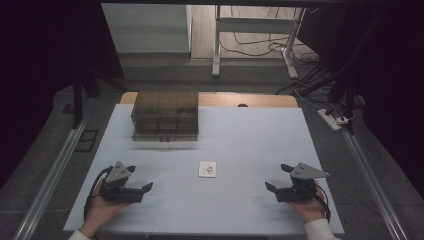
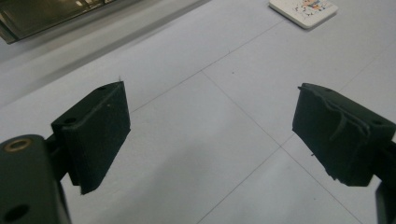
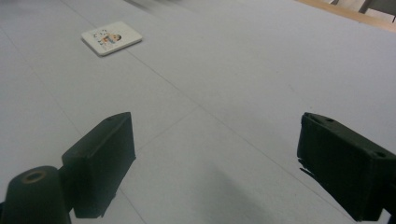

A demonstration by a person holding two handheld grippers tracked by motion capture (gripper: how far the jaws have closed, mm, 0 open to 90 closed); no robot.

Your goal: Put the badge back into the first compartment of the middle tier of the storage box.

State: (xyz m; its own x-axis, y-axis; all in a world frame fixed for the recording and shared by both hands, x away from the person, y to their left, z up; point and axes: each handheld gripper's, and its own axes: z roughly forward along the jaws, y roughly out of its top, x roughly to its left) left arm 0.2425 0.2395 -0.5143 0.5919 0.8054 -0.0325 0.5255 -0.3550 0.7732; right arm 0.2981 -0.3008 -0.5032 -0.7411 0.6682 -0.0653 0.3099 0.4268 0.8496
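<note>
Broadly, a pale grey-white table (image 1: 250, 135) covers most of the high view; matte, flat, crossed by thin seam lines that divide it into big panels. A strip of bare wood (image 1: 260, 100) shows along its far edge. Dark floor and metal rails flank both long sides.

Far left of centre stands a smoky, see-through drawer box (image 1: 165, 115), rectangular, boxy, with small knobs low on its front. It sits well apart from both hands.

Left gripper (image 1: 141, 181): held in a hand at the near left corner, jaws pointing inward across the table. In the left gripper view (image 2: 210, 135) its jaws stand wide apart, nothing between them, bare tabletop beneath. Pads are black, blocky, foam-like; the right-hand pad's facing is frayed and peeling at its edge.

Right gripper (image 1: 276, 176): near right corner, mirrored pose, grey three-cornered plate on top. In the right gripper view (image 3: 215, 163) the jaws likewise gape wide, holding and touching nothing.

Open room: the whole stretch of table between the two grippers is free, save for one thing.

Small card (image 1: 207, 169): a white square tile with rounded corners and a little coloured print on its face, lying flat near mid-table, between the grippers and a bit farther out. It shows at the upper right in the left gripper view (image 2: 303, 9) and at the upper left in the right gripper view (image 3: 111, 37).
</note>
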